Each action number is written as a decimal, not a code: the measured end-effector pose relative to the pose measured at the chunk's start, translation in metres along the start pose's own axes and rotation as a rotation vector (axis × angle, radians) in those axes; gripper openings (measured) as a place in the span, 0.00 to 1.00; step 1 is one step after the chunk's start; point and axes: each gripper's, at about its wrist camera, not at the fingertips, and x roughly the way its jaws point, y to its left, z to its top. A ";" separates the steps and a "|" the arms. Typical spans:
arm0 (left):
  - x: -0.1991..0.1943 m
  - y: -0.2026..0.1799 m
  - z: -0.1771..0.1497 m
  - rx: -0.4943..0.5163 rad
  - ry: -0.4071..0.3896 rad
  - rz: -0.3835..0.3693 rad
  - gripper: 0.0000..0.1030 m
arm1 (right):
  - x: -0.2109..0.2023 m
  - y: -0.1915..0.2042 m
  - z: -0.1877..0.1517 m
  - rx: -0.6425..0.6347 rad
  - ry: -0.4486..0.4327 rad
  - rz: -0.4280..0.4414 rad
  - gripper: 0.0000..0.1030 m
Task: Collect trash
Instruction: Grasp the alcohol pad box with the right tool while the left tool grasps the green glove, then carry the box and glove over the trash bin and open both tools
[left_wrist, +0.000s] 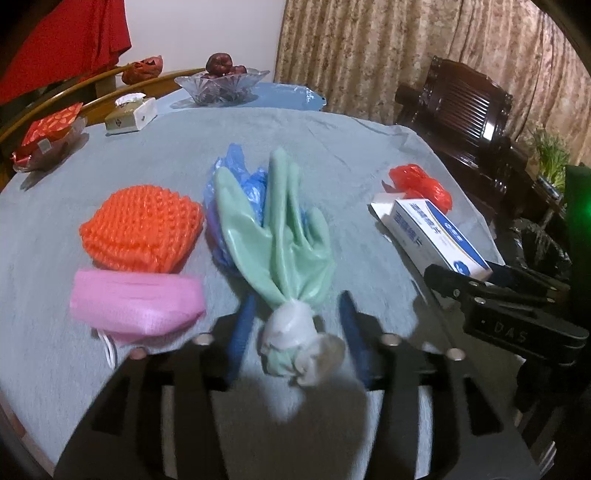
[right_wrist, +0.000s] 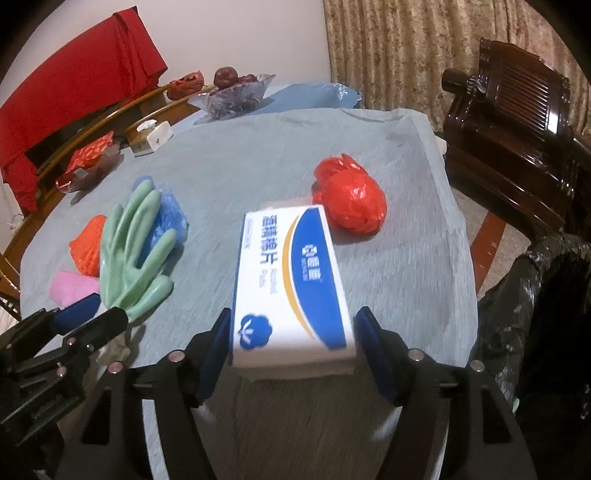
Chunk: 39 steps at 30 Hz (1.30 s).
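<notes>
Both hands are at the picking stage of clearing the trash: each tool has lined up on one item, and neither item looks lifted yet.

In the left wrist view the left tool (left_wrist: 295, 325) sits at the bottom centre, its blue fingers (left_wrist: 242, 332) spread either side of the pale cuff of the green rubber glove (left_wrist: 280, 236). A clear gap shows on both sides of the cuff, so nothing is pinched. The glove lies on the grey surface (left_wrist: 332, 140) with its fingers pointing to the top of the frame, overlapping a blue plastic bag (left_wrist: 236, 162).

In the right wrist view the right tool (right_wrist: 291, 347) straddles the near end of the white and blue box (right_wrist: 291, 273). The left-hand finger (right_wrist: 218, 343) looks against the box's side, while a sliver of gap shows at the right-hand one, so I judge the box bracketed but not gripped.

The next move likely calls for closing each tool firmly, then carrying the load to the black bin bag (right_wrist: 535, 295) at the right edge.

Still waiting are an orange mesh piece (left_wrist: 142, 229), a pink mask (left_wrist: 136, 306) and a red bag (right_wrist: 349, 199)
</notes>
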 end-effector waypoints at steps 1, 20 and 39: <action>0.002 0.000 0.002 0.002 -0.002 0.003 0.52 | 0.001 -0.001 0.001 0.001 -0.002 -0.001 0.65; -0.023 -0.004 0.014 0.029 -0.062 -0.038 0.13 | -0.029 0.000 0.006 -0.016 -0.045 0.046 0.56; -0.102 -0.037 0.024 0.062 -0.201 -0.072 0.13 | -0.131 -0.006 0.009 -0.011 -0.209 0.063 0.56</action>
